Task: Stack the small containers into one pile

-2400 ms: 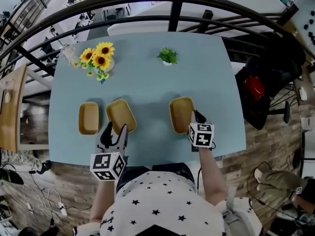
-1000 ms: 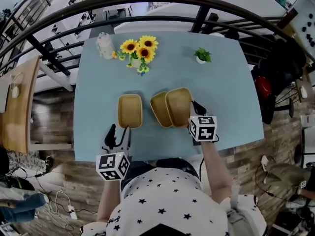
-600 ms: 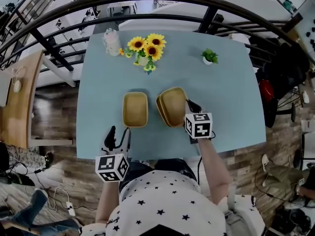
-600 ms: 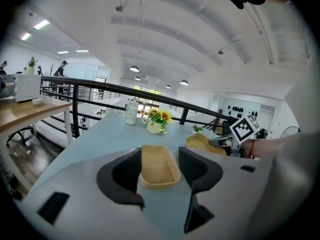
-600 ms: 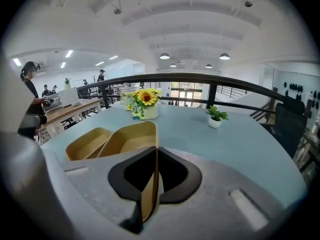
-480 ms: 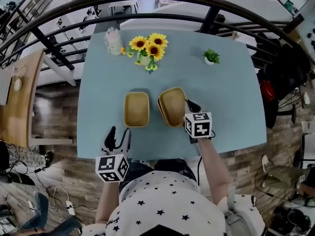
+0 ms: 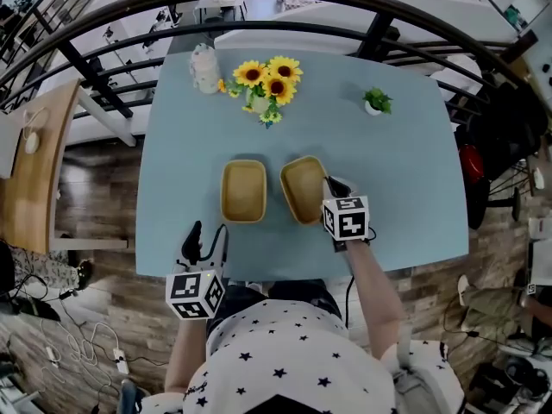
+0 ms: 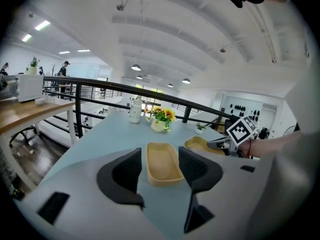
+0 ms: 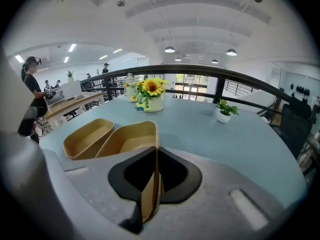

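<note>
Right gripper (image 7: 331, 185) clamped on held container's (image 7: 302, 188) rim; lone container (image 7: 244, 191) at its 9 o'clock (long axis 12-to-6), nearer the empty, wide-apart left gripper (image 7: 207, 235)

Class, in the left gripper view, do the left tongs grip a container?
No: the left tongs stand open, and the container lies beyond them.

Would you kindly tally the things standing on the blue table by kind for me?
Tan containers: 2 visible
Vase of sunflowers: 1
Small potted plant: 1
White bottle: 1
Total: 5
</note>
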Demonstrator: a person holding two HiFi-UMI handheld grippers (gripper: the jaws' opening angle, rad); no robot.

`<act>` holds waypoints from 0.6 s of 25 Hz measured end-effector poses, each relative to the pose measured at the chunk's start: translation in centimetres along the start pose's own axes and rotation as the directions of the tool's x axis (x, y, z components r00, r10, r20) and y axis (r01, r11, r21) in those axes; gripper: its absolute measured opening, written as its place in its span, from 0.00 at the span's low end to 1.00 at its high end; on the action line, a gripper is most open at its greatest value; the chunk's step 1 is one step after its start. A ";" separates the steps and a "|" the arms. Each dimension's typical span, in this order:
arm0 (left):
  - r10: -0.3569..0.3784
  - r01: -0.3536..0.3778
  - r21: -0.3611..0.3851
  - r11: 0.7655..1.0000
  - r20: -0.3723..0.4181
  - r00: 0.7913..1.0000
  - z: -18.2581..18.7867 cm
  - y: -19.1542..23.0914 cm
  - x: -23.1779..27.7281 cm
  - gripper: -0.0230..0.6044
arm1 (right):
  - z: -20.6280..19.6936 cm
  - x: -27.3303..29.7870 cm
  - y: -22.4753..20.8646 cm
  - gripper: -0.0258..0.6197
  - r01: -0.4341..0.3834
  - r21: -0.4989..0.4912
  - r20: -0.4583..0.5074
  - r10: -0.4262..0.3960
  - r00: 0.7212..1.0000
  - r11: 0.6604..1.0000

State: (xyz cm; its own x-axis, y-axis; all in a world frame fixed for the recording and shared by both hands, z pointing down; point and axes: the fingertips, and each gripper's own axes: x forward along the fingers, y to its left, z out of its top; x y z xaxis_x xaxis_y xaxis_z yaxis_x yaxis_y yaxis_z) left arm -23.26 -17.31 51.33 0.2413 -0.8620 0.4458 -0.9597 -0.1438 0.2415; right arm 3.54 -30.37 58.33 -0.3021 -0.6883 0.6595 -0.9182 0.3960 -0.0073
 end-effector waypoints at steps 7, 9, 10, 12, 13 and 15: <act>-0.010 0.010 0.001 1.000 -0.002 1.000 0.3 -0.3 0.5 0.40 | -0.9 0.7 -0.4 0.07 0.008 -0.015 -0.023 -0.008 1.000 1.000; -0.014 0.014 0.002 1.000 -0.002 1.000 0.4 -0.4 0.7 0.40 | -1.1 0.9 -0.5 0.07 0.011 -0.015 -0.028 -0.011 1.000 1.000; -0.015 0.015 0.004 1.000 -0.002 1.000 0.5 -0.5 0.7 0.40 | -1.2 1.1 -0.5 0.07 0.012 -0.015 -0.031 -0.013 0.999 1.000; -0.016 0.016 0.006 1.000 -0.002 1.000 0.5 -0.4 0.8 0.40 | -1.5 1.4 -0.5 0.07 0.017 -0.016 -0.038 -0.018 0.999 1.000; -0.016 0.016 0.007 1.000 -0.003 1.000 0.5 -0.4 0.9 0.40 | -1.6 1.6 -0.5 0.07 0.020 -0.017 -0.040 -0.021 0.999 1.000; -0.015 0.015 0.005 1.000 -0.003 1.000 0.5 -0.3 0.9 0.40 | -1.8 1.7 -0.6 0.07 0.028 -0.024 -0.039 -0.029 0.999 0.999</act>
State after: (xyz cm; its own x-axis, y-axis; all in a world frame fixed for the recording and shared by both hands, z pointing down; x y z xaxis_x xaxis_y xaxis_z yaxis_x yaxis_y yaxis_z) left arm -22.82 -18.28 51.20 0.2564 -0.8580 0.4450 -0.9567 -0.1595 0.2436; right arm 4.07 -30.73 60.80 -0.2654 -0.6749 0.6885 -0.9198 0.3913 0.0291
